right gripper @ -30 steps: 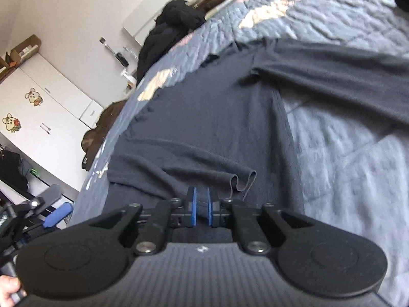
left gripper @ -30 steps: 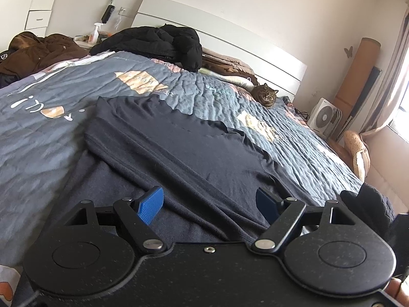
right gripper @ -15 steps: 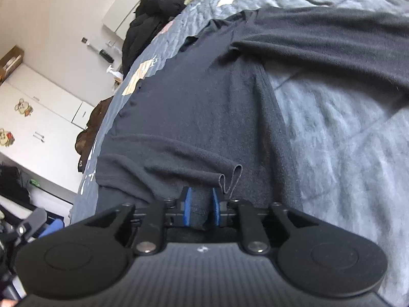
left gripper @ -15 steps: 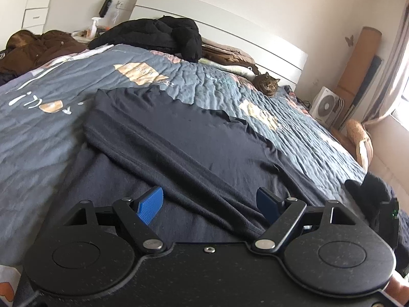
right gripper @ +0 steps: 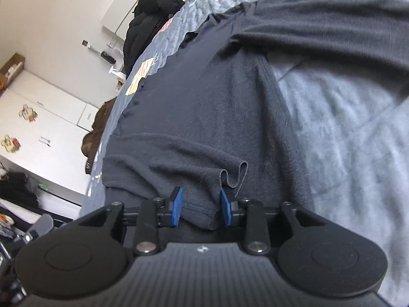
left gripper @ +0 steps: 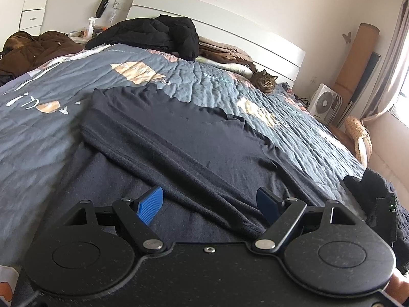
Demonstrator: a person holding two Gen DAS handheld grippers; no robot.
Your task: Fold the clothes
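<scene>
Shirt (left gripper: 194,148): flat on the bed (left gripper: 38,133), sleeve (right gripper: 179,158) now folded across.
Right gripper (right gripper: 202,204): was pinched, now opening, cuff slack between pads; fold delivered.
Left gripper (left gripper: 209,204): wide apart, empty, over hem.

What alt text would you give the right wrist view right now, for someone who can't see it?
The right tool is opening over a dark navy long-sleeved shirt spread on a grey-blue quilted bed, with the folded-over sleeve's cuff lying loose between its blue pads. A black jacket lies near the headboard.
</scene>
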